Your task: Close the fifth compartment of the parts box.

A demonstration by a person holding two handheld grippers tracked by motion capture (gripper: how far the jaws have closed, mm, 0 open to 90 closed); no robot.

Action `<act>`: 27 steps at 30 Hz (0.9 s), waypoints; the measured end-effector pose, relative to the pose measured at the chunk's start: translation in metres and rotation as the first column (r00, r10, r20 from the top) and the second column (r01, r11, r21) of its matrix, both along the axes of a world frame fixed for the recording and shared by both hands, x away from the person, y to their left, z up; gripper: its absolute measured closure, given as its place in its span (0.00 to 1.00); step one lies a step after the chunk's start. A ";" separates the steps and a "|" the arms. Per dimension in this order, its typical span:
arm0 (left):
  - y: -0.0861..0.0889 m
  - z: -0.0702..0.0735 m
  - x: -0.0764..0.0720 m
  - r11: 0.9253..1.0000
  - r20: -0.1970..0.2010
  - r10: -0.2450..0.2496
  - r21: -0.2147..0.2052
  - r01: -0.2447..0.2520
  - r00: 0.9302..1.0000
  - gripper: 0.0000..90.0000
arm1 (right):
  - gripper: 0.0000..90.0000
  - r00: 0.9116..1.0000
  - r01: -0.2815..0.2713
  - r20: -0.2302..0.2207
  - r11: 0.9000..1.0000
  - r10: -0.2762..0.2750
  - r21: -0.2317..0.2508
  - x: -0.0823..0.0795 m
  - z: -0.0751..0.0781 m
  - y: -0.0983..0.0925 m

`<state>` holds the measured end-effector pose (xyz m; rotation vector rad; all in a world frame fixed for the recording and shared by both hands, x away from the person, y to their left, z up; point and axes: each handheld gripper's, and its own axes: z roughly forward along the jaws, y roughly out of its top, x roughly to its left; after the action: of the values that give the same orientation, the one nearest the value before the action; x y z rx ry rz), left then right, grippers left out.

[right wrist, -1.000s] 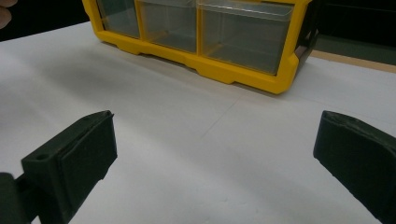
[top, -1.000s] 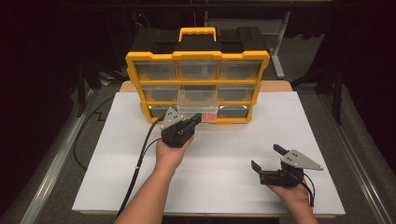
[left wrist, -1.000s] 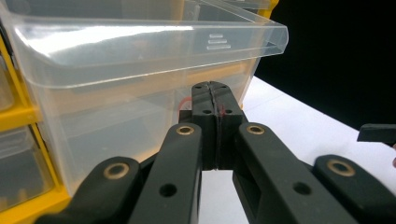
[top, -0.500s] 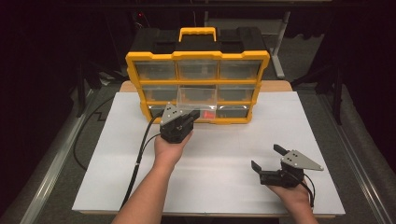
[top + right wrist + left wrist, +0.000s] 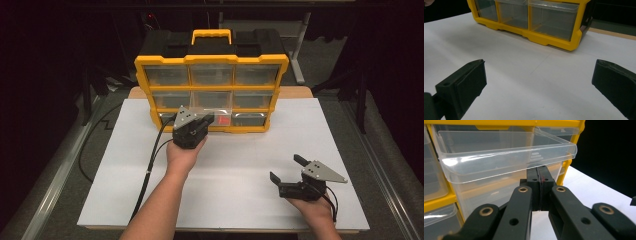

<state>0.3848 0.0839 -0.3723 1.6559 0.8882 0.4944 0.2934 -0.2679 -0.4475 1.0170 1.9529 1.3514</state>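
L gripper [image 5: 204,121]: jaws fully closed, pads pressed flat together right under the front lip of the clear drawer [image 5: 506,152]. Can't tell if a thin tab is pinched between them; looks more like closed on nothing, tucked below the lip. The drawer is the middle one of the organizer's centre row, and it sits pulled partway out toward the near side, overhanging the bottom row.

R gripper [image 5: 285,170]: jaws wide apart, nothing between them, parked low over the white table [image 5: 240,170] at near right, well apart from the organizer.

The yellow organizer [image 5: 212,60] stands upright at the far middle of the table, black top w/ yellow handle. Something red [image 5: 223,120] shows in the bottom row, centre, just beside the L gripper tips.

Risks, imo:
- if nothing is actually gripped, the next pull slips off the lip and the drawer stays put.
- pull too far and the drawer clears its slot, then tips/drops, since R isn't near enough to catch it.
- upward pressure from closed jaws under the lip could cock the drawer and jam it in the rails.
- nobody's bracing the organizer, so a hard tug could drag or tilt the whole box toward the near edge.
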 end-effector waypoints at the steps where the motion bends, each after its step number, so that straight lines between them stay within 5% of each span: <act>1: 0.000 0.000 0.001 1.000 0.000 0.002 -0.001 -0.002 1.000 1.00 | 0.00 1.000 0.000 -0.001 1.000 0.000 0.001 0.000 0.000 0.000; 27: 0.000 0.007 0.025 0.998 -0.025 0.061 0.024 -0.060 0.998 1.00 | 0.00 1.000 0.000 0.006 1.000 0.000 -0.011 0.000 -0.001 0.000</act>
<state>0.4101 0.0837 -0.3653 1.6636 0.9574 0.5277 0.2936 -0.2678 -0.4480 1.0067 1.9538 1.3414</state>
